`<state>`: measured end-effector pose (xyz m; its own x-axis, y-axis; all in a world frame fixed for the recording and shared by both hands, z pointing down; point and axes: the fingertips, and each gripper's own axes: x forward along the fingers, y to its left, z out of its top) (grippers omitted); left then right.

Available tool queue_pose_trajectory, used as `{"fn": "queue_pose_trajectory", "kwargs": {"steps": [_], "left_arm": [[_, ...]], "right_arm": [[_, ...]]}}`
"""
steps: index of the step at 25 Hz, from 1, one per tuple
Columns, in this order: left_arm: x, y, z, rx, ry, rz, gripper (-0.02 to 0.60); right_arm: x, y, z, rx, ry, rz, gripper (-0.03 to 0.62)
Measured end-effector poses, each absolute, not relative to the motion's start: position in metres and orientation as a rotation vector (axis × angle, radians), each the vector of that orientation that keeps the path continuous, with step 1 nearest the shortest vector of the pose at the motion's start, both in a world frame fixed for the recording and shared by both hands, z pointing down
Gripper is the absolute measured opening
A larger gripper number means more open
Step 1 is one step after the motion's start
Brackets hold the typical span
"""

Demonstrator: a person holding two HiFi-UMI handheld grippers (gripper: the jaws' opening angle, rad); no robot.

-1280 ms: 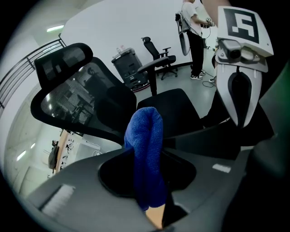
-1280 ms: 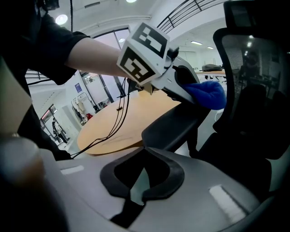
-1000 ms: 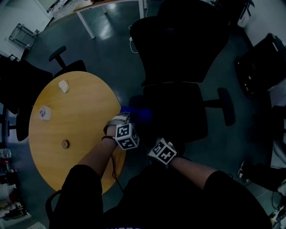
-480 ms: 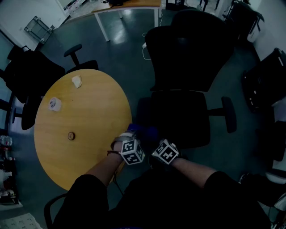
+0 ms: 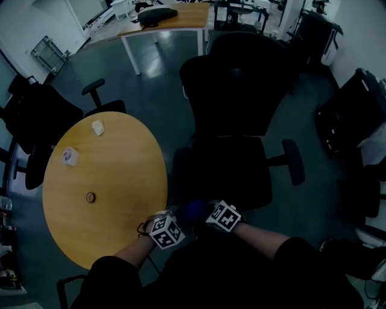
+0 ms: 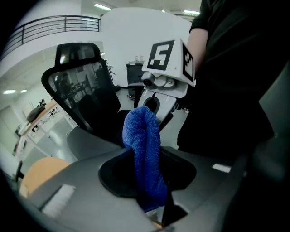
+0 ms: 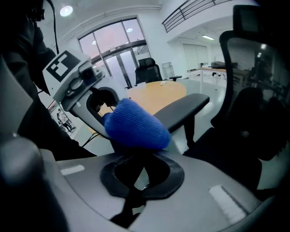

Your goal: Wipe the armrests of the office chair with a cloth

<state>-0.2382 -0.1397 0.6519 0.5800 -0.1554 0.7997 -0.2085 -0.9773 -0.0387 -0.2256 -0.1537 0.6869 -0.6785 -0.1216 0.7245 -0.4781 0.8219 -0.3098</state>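
Observation:
A black office chair stands in front of me, one armrest sticking out on its right side. Its other armrest shows as a grey pad in the right gripper view, beside the table. Both grippers are drawn in close to my body and face each other. A blue cloth hangs between them. My left gripper is shut on the blue cloth, which rises from its jaws as a folded loop. My right gripper is shut too, with the cloth bunched right over its jaws.
A round wooden table lies to the left with two crumpled scraps and a small round item. Other black chairs stand at far left, a desk at the back, dark cases at right.
Both grippers have pulled back from beside the chair's left armrest toward my body. The cloth came with them and now sits between the two.

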Motion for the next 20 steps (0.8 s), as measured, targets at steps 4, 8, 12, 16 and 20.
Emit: {"fn": "queue_pose_trajectory", "kwargs": {"steps": [4,8,12,16,20], "left_arm": [[-0.223,-0.148,0.615,2.726,-0.529,1.031,0.127],[-0.205,-0.207,0.562,2.569,-0.838,0.451,0.127],[-0.19,-0.278,0.529,2.451,-0.998,0.198,0.127],[-0.14,-0.338,0.515,2.464,-1.099,0.238,0.127],[-0.05,-0.377,0.496,2.575,-1.093,0.366,0.127]], "right_arm": [[-0.151,-0.168,0.656,0.717,-2.309,0.693,0.005],[-0.052,-0.171,0.628,1.112,-2.322,0.826,0.005],[0.044,-0.167,0.632,1.423,-2.23,0.961,0.005],[0.133,-0.163,0.662,1.507,-2.14,1.037,0.005],[0.204,-0.162,0.678,1.478,-2.122,1.081,0.005]]}}
